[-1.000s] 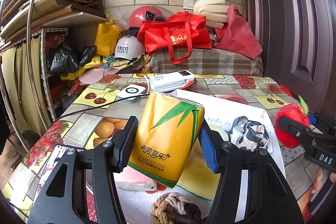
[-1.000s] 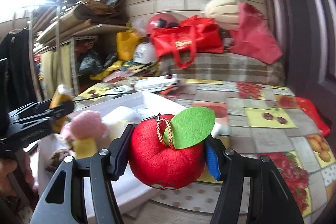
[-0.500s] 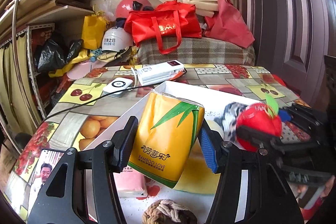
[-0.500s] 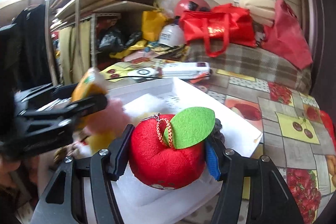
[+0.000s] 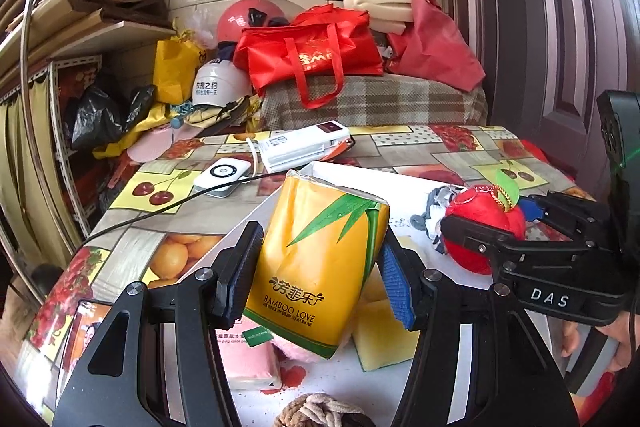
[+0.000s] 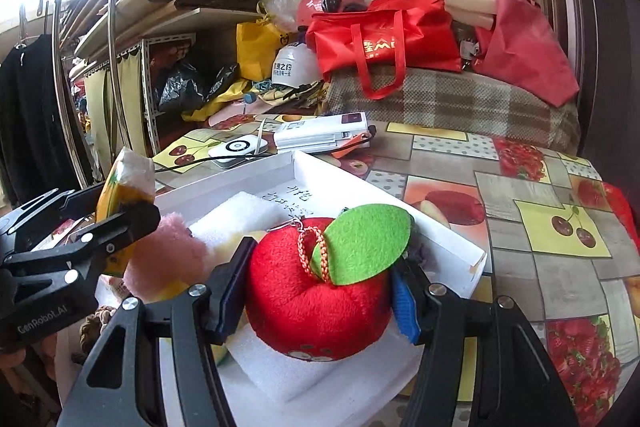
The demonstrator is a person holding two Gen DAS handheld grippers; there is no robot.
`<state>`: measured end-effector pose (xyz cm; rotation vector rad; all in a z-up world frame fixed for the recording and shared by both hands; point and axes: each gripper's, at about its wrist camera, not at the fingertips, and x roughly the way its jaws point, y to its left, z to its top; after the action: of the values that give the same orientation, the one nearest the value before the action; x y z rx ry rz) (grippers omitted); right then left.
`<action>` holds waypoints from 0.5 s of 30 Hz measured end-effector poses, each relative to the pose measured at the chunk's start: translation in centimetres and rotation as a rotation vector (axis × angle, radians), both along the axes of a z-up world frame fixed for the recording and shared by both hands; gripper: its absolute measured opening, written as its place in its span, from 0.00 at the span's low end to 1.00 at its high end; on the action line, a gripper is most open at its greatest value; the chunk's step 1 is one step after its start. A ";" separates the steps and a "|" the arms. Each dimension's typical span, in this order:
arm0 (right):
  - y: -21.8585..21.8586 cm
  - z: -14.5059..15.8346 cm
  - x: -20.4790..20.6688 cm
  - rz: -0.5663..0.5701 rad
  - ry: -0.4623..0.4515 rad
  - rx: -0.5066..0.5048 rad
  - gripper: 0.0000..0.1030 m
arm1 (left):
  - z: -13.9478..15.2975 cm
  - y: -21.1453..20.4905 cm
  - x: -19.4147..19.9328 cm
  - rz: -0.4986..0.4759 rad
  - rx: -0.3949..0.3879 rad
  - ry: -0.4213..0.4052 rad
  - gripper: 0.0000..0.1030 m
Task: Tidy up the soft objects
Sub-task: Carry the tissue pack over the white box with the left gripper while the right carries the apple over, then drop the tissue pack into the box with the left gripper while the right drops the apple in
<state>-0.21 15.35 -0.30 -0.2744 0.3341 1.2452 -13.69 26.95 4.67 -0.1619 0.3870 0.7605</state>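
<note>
Beyond the fruit-print tablecloth (image 6: 560,227), a white power bank (image 5: 304,147) lies beside a small white device (image 5: 223,174), with a red bag (image 5: 316,55) and white helmet (image 5: 216,87) farther back on clutter

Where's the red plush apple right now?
The red plush apple sits clamped in the right hand-held gripper, held over the white box. In the left wrist view it's on the right, beside the yellow tissue pack.

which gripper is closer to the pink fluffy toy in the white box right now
Left. The left gripper holds the yellow tissue pack right over the pink fluffy toy. The right gripper, gripping the red plush apple, sits further along the white box.
</note>
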 end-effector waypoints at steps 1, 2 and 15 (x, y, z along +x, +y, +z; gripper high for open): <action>-0.1 0.0 0.1 -0.002 0.007 0.002 0.60 | 0.0 0.0 0.0 -0.002 -0.001 0.001 0.56; 0.0 0.0 0.3 -0.003 0.011 0.003 0.61 | 0.0 0.1 0.0 -0.002 -0.004 0.001 0.56; 0.1 0.1 -0.7 0.001 -0.046 0.002 0.82 | 0.2 0.1 -0.6 0.049 0.008 -0.028 1.00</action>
<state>-0.89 15.47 -0.23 -0.3012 0.2934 1.2380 -14.33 27.04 4.83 -0.1747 0.3547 0.8075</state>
